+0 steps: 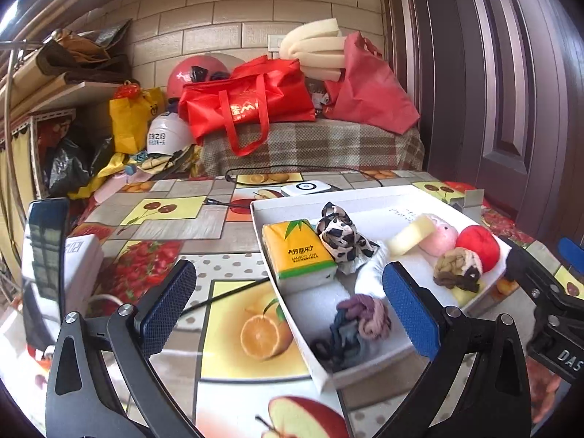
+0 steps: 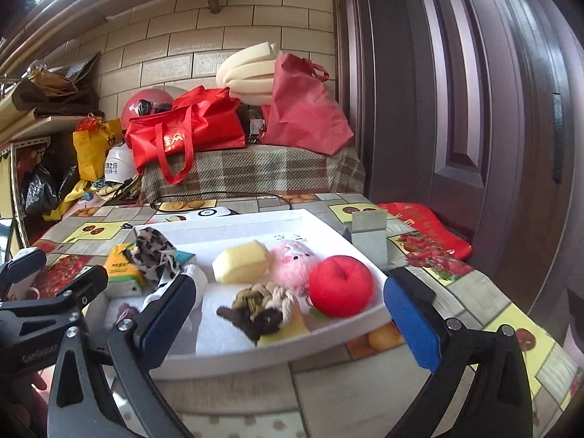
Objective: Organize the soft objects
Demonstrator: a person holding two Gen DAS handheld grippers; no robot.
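Soft items sit packed in the shallow white cardboard tray (image 2: 339,235) on the fruit-print surface (image 1: 204,226): red plush ball (image 2: 341,286), pink fluffy toy (image 2: 292,261), yellow foam block (image 2: 241,261), braided rope knot (image 2: 261,303), all light and squashy, best pinched mid-body. Left gripper (image 1: 292,308) and right gripper (image 2: 292,314) hover with jaws wide apart, empty. Low tray rim is a likely snag; open room lies left of the tray.
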